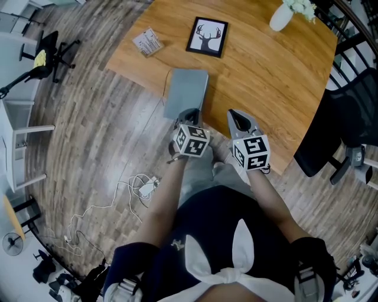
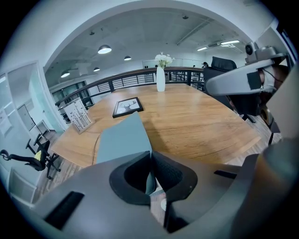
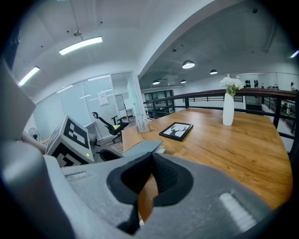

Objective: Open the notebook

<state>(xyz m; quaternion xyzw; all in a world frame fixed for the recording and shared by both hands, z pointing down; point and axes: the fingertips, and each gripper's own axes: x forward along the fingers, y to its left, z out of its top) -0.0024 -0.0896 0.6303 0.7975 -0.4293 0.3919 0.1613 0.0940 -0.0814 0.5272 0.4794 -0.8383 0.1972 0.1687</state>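
A closed grey notebook (image 1: 188, 88) lies at the near edge of the wooden table (image 1: 266, 76), its near end overhanging the edge. My left gripper (image 1: 188, 113) is at that near end, shut on the edge of the grey cover (image 2: 122, 137). A sliver of cover shows between the pads at my left gripper (image 2: 150, 169), and white pages (image 2: 159, 186) show just beneath. My right gripper (image 1: 238, 119) hovers over the table edge to the right of the notebook, shut on nothing. In the right gripper view its jaws (image 3: 152, 172) meet, and the notebook (image 3: 142, 147) lies beyond to the left.
Further back on the table are a framed deer picture (image 1: 207, 36), a small desk calendar (image 1: 147, 42) and a white vase of flowers (image 1: 282, 16). A black office chair (image 1: 348, 118) stands right of the table. A white cable (image 1: 139, 189) lies on the floor at left.
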